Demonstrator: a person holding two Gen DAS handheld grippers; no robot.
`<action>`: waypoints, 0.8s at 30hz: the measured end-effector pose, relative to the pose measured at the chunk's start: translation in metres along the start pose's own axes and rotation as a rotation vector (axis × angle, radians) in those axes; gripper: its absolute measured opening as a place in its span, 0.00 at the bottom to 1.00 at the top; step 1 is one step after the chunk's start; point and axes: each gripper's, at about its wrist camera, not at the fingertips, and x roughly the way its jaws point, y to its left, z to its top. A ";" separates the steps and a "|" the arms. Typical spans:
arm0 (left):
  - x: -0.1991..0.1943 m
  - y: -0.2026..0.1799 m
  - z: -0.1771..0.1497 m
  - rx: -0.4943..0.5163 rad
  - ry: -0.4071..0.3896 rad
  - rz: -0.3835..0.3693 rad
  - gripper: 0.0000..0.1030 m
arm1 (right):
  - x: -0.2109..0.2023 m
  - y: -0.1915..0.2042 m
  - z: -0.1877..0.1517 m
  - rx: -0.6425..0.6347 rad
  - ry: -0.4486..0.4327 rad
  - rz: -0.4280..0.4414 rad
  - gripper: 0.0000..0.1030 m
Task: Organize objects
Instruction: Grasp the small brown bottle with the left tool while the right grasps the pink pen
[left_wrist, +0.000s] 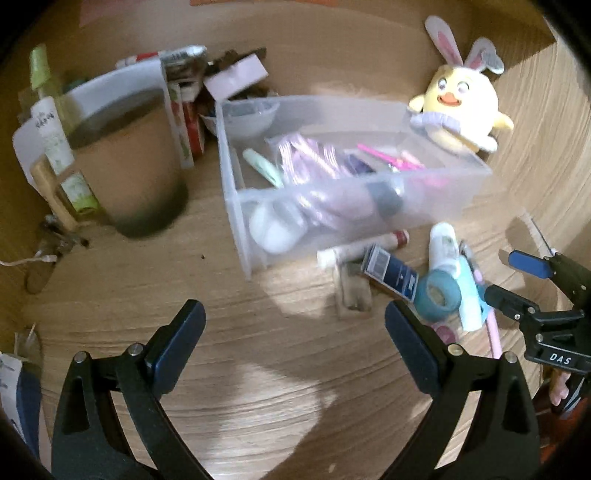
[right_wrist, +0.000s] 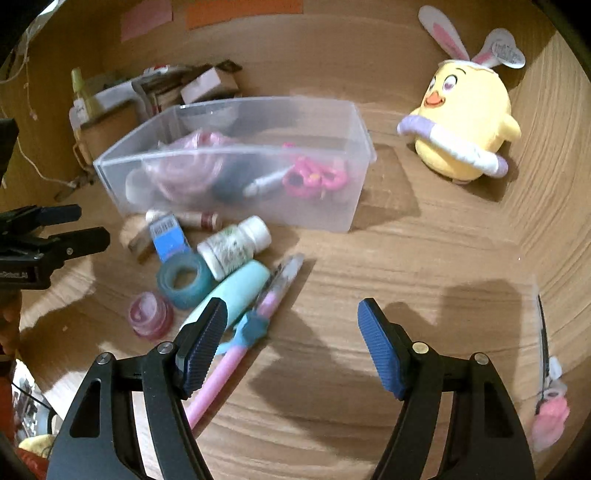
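While both tongs gape wide and hold nothing, the left gripper (left_wrist: 295, 332) and right gripper (right_wrist: 291, 332) hover over the grained wooden table (right_wrist: 406, 258). Near the right one lie a teal tape roll (right_wrist: 183, 279) and a white bottle (right_wrist: 232, 246); farther stands the clear plastic bin (right_wrist: 236, 192), with a plush chick (right_wrist: 465, 122) far right.

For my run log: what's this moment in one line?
left gripper open, empty | right gripper open, empty | bin part-filled | tape, bottle outside

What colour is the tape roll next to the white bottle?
Teal; the tape roll shows best in the right wrist view, beside the white bottle.
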 end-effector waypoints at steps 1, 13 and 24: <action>0.002 -0.002 0.000 0.006 0.007 0.000 0.96 | 0.002 0.001 -0.002 -0.001 0.010 0.002 0.67; 0.028 -0.021 0.001 0.047 0.070 -0.021 0.67 | 0.003 -0.011 -0.005 0.010 0.026 0.029 0.33; 0.031 -0.037 0.004 0.102 0.028 -0.015 0.27 | 0.010 -0.001 -0.008 -0.030 0.024 0.058 0.16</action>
